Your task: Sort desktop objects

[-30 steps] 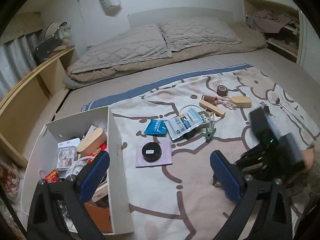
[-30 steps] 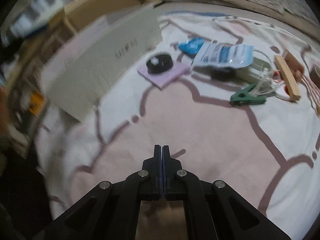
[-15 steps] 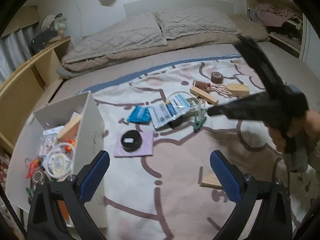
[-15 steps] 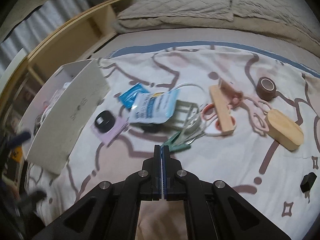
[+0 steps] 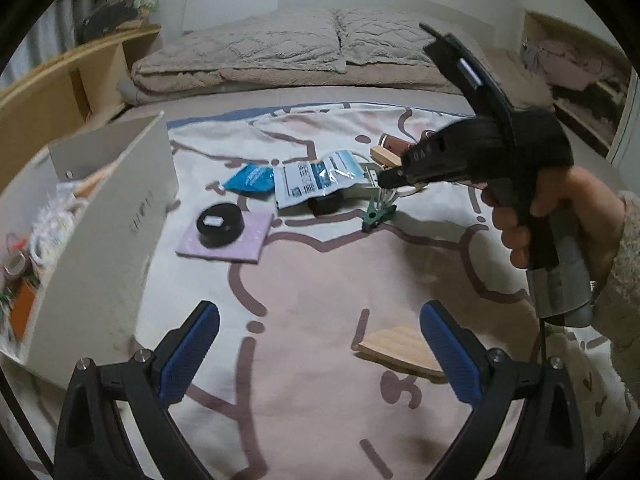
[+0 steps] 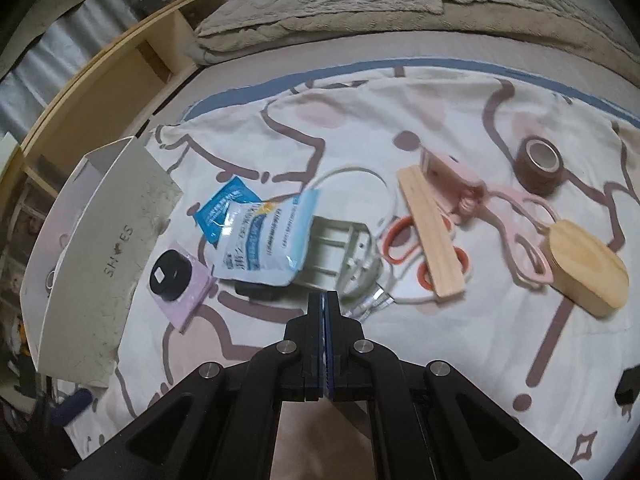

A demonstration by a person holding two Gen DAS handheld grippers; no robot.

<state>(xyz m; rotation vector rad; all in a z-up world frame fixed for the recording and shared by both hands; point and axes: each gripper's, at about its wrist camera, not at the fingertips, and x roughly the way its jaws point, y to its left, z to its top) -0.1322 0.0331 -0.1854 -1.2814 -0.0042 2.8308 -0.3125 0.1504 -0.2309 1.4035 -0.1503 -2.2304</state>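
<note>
Blue-padded left gripper [image 5: 316,344] gapes wide above the blanket [image 5: 320,280]; the right gripper [image 6: 324,304], pressed closed and empty, hovers by the green clip [image 5: 376,216].

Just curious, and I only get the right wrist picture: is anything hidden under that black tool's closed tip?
Observer: Yes. The left wrist view shows a green clip lying on the blanket, just below the tip of the right tool.
Operator: And the other tool?
Observer: The left tool is open and holds nothing. A flat wooden piece lies by its right finger.
Operator: What's inside the box?
Observer: The white box already holds small items, among them what looks like coiled white cable.
</note>
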